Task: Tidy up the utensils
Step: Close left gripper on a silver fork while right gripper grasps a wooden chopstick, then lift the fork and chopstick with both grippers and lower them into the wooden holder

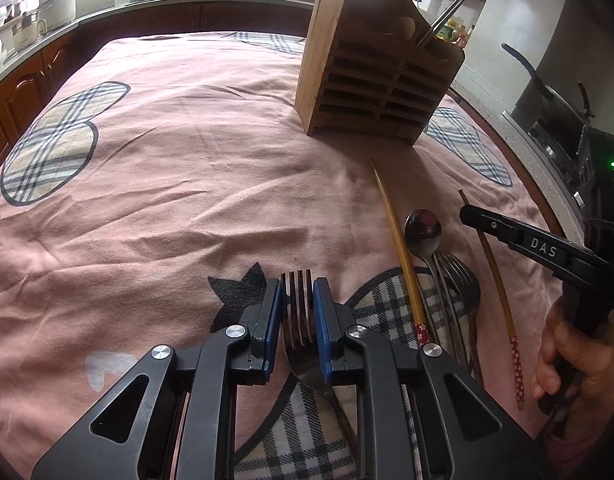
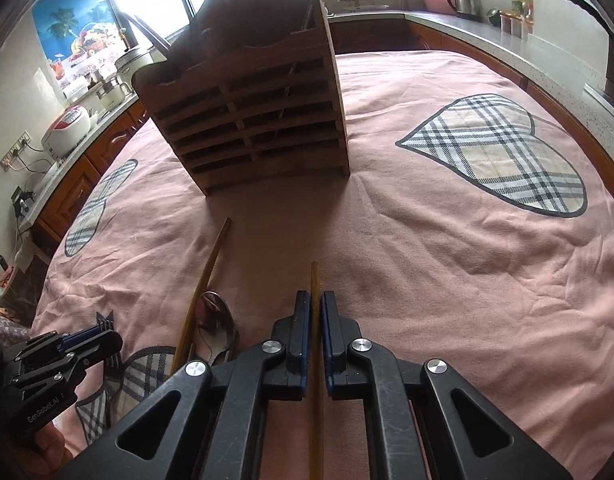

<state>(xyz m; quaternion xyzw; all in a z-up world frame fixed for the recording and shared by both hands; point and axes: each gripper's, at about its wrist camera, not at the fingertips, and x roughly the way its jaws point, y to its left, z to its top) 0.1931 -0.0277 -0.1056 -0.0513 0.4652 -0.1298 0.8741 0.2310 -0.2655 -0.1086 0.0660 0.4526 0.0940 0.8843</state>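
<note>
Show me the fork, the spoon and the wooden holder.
fork (image 1: 297,292): left wrist view, on the tines between the jaws.
spoon (image 1: 423,229): left wrist view, on the bowl.
wooden holder (image 2: 259,120): right wrist view, on the slatted front.

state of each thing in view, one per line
left gripper: shut on fork
fork: gripped, tines forward
right gripper: shut on chopstick
chopstick: gripped
other chopstick: flat on cloth
spoon: flat, bowl up
wooden holder: upright, holds utensils
</note>
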